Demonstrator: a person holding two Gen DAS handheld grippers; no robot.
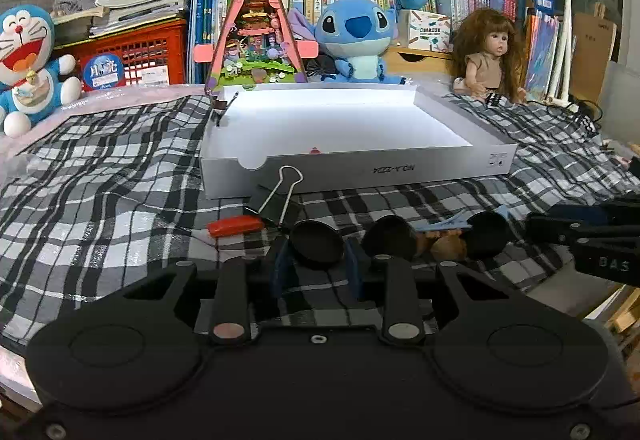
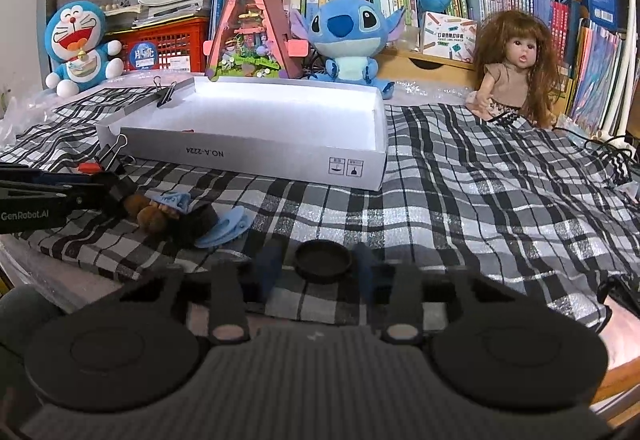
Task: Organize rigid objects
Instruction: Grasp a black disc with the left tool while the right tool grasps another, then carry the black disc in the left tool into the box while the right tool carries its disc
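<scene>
Black round lids are what both grippers have between their fingers. Left gripper [image 1: 317, 260]: blue-padded fingers [image 1: 280, 264] narrowed around a black lid [image 1: 316, 244], pads look to be touching its edges, lid resting on the plaid cloth [image 1: 100, 180]. Two more black lids [image 1: 390, 240] sit just right of the fingers, with a brown-and-blue small figure [image 1: 446, 236] between them. Beyond the left finger: black binder clip [image 1: 276, 200] and red flat piece [image 1: 236, 226]. Right gripper [image 2: 323, 266]: fingers closed in on one black lid [image 2: 323, 260]; frame is blurred, contact looks likely. Left of those fingers a blue clip [image 2: 226, 226]. White cardboard box [image 1: 360, 168] lies open straight ahead of both grippers, well beyond the fingertips, another binder clip [image 2: 165, 92] on its far-left wall.
</scene>
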